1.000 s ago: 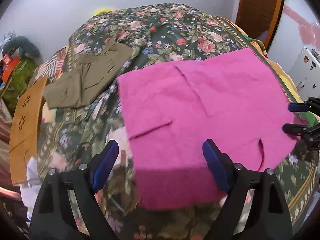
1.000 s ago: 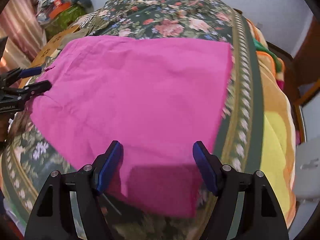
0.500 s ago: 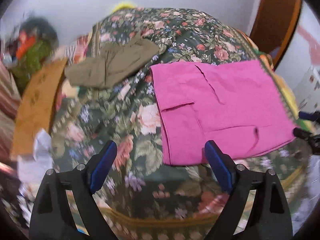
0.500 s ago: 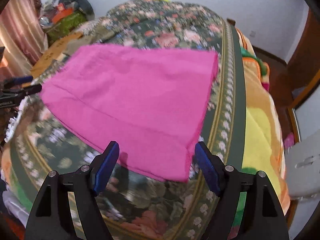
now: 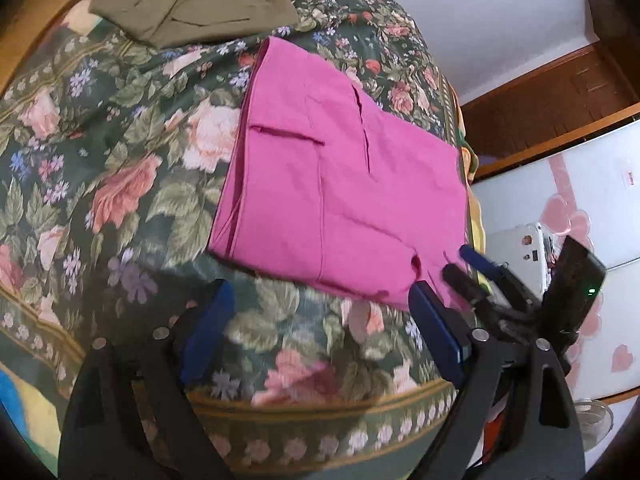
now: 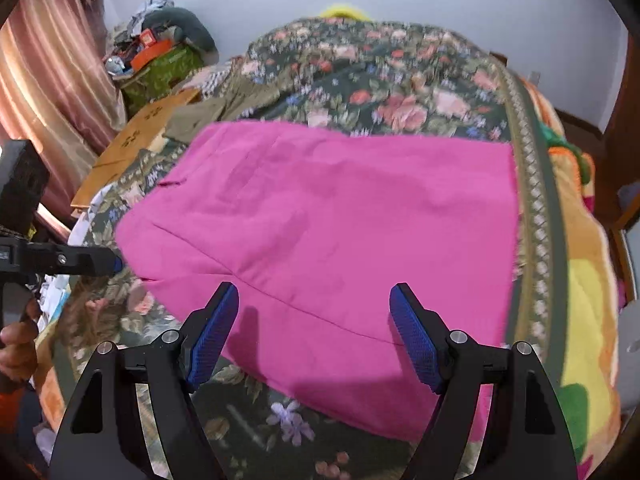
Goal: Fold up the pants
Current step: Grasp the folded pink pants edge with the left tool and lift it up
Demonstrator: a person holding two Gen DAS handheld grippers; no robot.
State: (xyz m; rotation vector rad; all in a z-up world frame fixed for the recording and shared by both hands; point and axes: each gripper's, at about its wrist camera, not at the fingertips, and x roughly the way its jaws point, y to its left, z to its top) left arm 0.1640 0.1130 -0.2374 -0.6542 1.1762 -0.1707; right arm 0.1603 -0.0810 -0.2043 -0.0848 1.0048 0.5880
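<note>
Folded pink pants (image 5: 340,184) lie flat on a floral bedspread (image 5: 128,168); they also show in the right wrist view (image 6: 340,220). My left gripper (image 5: 320,320) is open and empty, just off the pants' near edge. My right gripper (image 6: 314,320) is open and empty, its fingertips over the pants' near edge. The right gripper also shows in the left wrist view (image 5: 460,260) at the pants' near right corner. The left gripper shows in the right wrist view (image 6: 108,260) at the pants' left corner.
Folded olive pants (image 5: 192,4) lie at the far left of the bed. A wooden board (image 6: 132,144) and a cluttered pile (image 6: 160,48) stand beyond the bed's left side. A yellow-orange blanket (image 6: 580,280) hangs on the right edge. A white cabinet (image 5: 580,200) stands at the right.
Both grippers have pulled back from the pants, then closed in on their near edge. The left view swung to the right and tilted. The pants lie still.
</note>
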